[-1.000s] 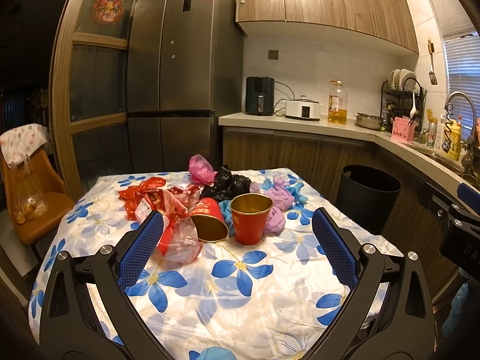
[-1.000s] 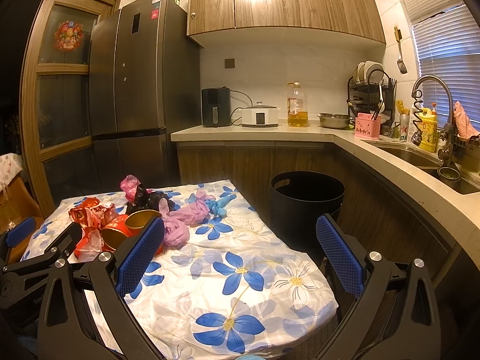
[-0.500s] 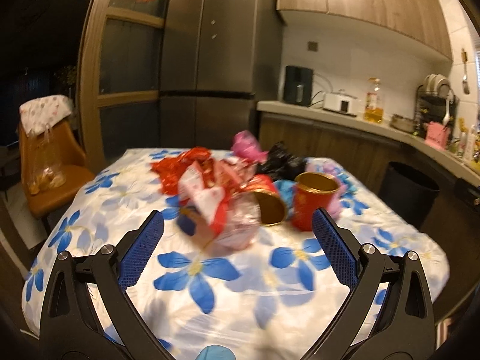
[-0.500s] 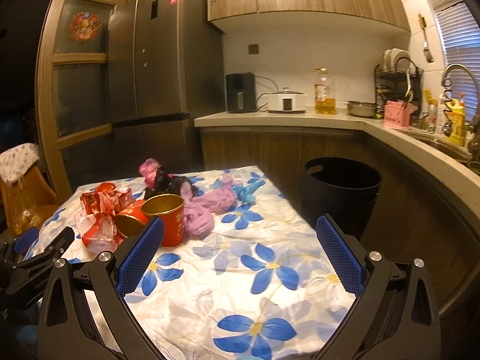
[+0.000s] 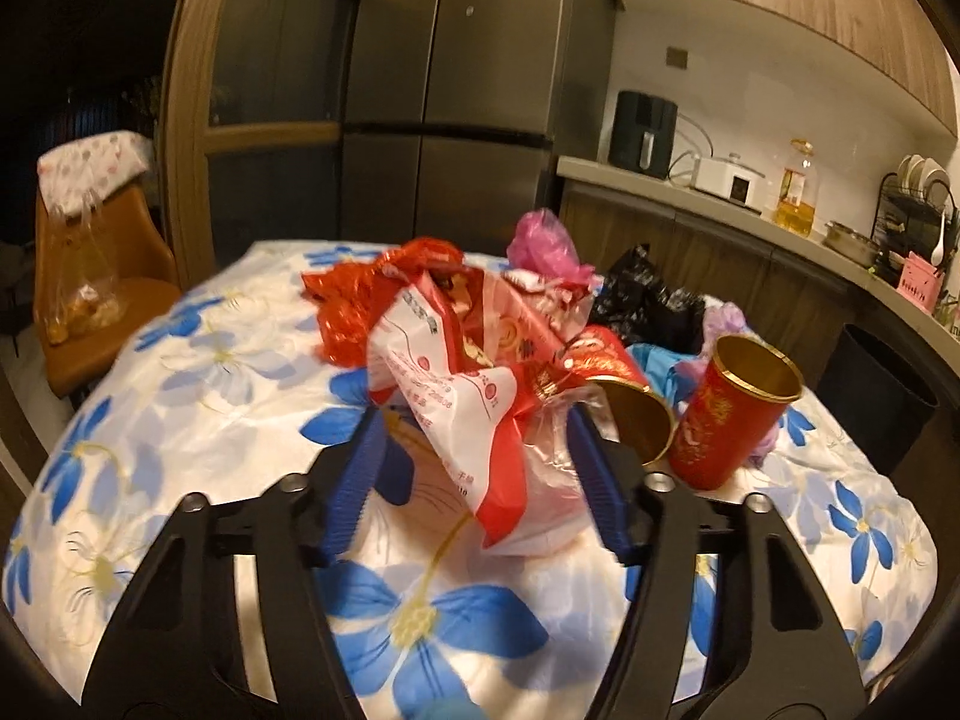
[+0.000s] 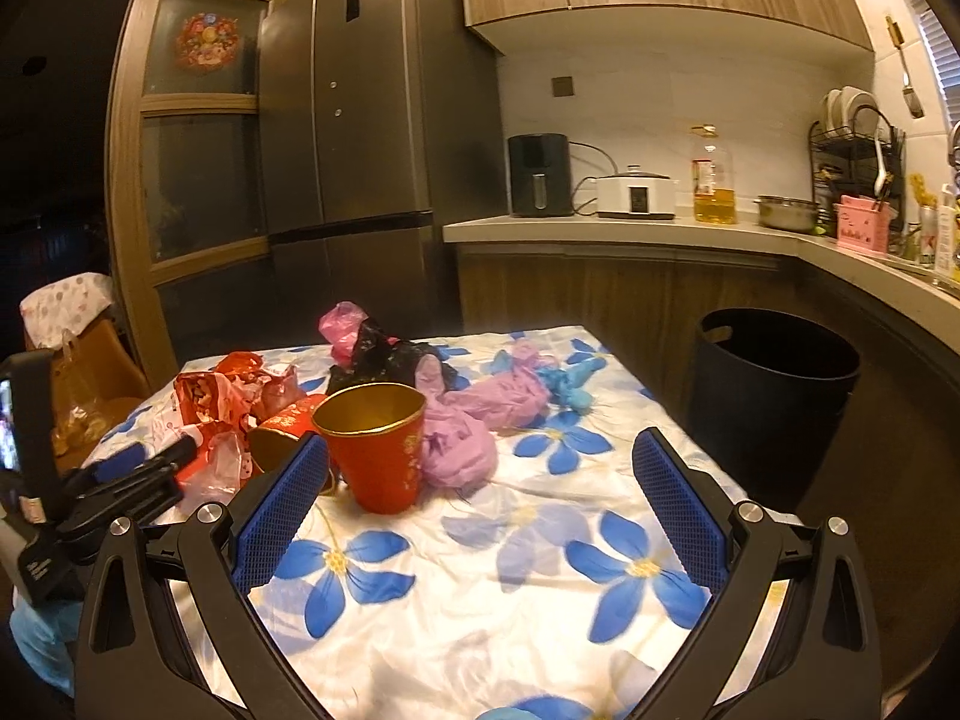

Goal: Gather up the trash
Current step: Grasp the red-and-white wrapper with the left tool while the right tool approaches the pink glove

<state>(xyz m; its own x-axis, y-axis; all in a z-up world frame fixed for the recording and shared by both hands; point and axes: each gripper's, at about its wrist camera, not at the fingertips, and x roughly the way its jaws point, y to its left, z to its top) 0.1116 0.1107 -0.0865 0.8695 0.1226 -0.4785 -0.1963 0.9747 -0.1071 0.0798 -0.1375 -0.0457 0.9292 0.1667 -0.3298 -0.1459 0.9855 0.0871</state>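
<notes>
On the floral-clothed table [image 5: 198, 396], left gripper [image 5: 474, 450] jaws closing around the red-and-white wrapper bag [image 5: 474, 420], not yet pressing; right gripper [image 6: 480, 498] wide open, empty, near the upright red cup [image 6: 378, 456]

Two red paper cups with gold insides on the flowered tablecloth [image 6: 480, 618]: one upright cup [image 6: 377, 447], one tipped-over cup [image 5: 624, 396] on its side. The plastic bags: one pink bag [image 6: 341, 327], one black bag [image 6: 384, 357], one blue bag [image 6: 567, 381], and what looks like two purple bags [image 6: 474, 420], though that clump is hard to split. The red-and-white wrappers [image 5: 456, 372] are one tangled heap, no clean count; there's one black trash bin [image 6: 774, 396] and one brown chair [image 5: 90, 300].
</notes>
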